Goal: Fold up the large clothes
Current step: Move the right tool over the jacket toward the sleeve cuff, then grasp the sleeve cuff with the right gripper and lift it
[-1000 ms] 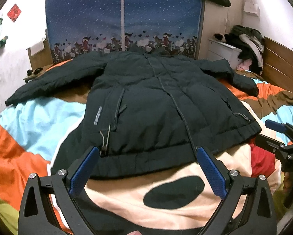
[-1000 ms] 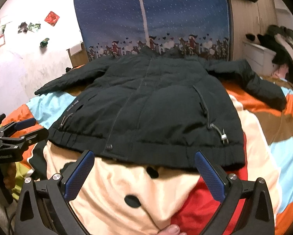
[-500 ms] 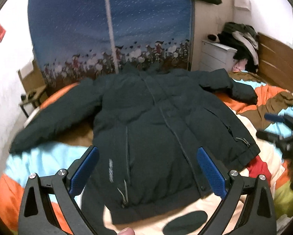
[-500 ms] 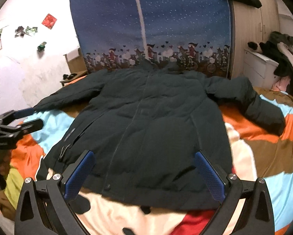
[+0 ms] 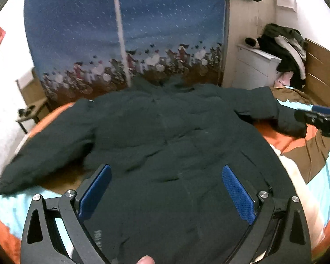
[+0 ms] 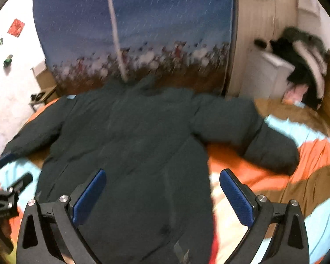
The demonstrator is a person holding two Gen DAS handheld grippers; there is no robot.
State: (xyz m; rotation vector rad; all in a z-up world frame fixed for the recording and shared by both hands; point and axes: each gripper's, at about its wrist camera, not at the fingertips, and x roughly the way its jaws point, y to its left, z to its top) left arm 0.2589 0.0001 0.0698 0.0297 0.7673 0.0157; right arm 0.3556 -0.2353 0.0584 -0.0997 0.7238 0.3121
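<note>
A large dark puffer jacket lies flat and front-up on the bed, both sleeves spread outward. In the left wrist view my left gripper hovers open over the jacket's lower body, nothing between its blue pads. The right wrist view shows the jacket with its right sleeve stretched across the orange bedding. My right gripper is open above the jacket's right side edge, holding nothing. The right gripper also shows at the right edge of the left wrist view, over the sleeve's end.
A colourful patchwork bedspread covers the bed. A blue patterned curtain hangs behind. A white cabinet carries a heap of clothes at right, beside a wooden headboard. A small table stands at left.
Both grippers have moved forward from the hem over the jacket's body. Both views now look toward the collar and sleeves. Both stay open.
</note>
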